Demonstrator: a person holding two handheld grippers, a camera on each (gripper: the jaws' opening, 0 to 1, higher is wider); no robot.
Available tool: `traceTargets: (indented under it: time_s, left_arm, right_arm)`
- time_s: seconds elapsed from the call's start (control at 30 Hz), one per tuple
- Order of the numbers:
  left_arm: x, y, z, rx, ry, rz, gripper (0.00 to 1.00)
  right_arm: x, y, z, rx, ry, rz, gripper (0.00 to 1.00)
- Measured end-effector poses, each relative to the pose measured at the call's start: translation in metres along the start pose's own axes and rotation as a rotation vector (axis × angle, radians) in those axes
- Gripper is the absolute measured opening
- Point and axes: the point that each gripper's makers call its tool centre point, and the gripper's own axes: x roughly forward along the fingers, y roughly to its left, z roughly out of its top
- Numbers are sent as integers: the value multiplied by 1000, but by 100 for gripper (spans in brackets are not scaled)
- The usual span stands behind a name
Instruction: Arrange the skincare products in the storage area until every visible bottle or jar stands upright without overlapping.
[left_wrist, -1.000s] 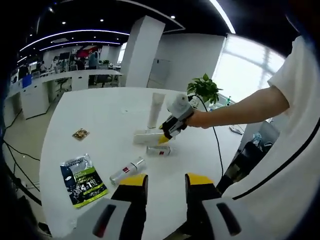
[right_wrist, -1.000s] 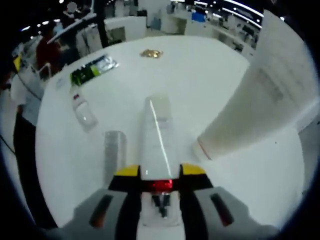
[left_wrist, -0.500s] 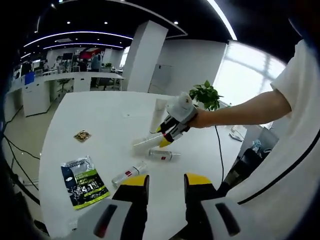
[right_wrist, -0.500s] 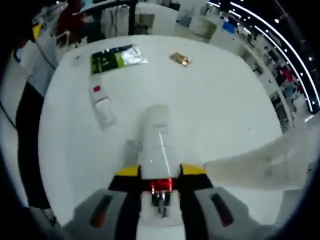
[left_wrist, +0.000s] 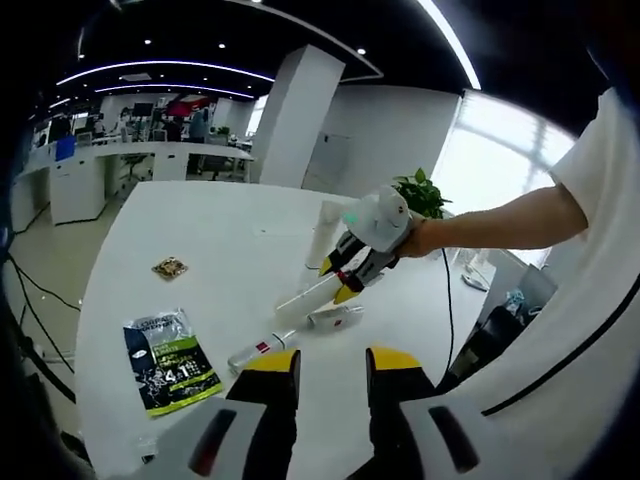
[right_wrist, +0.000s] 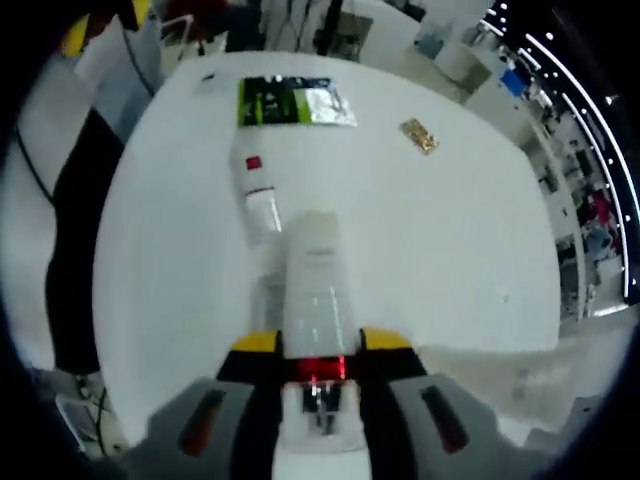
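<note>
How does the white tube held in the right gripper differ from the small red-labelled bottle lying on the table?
The white tube is clamped in the right gripper and tilted up off the white table; the red-labelled bottle lies flat, untouched. The tube looks longer and plain; the bottle carries a red label. Neither stands upright.

A white tube (left_wrist: 312, 290) is held tilted above the surface (left_wrist: 220, 225) by the right gripper (left_wrist: 340, 280); a small bottle (left_wrist: 258, 350), apparently capped, lies near a green sachet (left_wrist: 165, 362).

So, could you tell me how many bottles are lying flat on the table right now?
2: a red-labelled bottle nearest the left gripper, and a small bottle beside the lifted bottle that the right gripper holds. Others may be hidden.
</note>
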Motion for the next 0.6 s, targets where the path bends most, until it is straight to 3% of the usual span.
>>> traceTargets:
  time_s: [0.3,0.6]
  left_arm:
    - [14,-3,-1,2,7,-25,27]
    - [30,-2,-10,39,63,-40,27]
  right_arm:
    - [-15,12,-21,-68,48,12,26]
    - [-25,31,-13,-236,76,39,25]
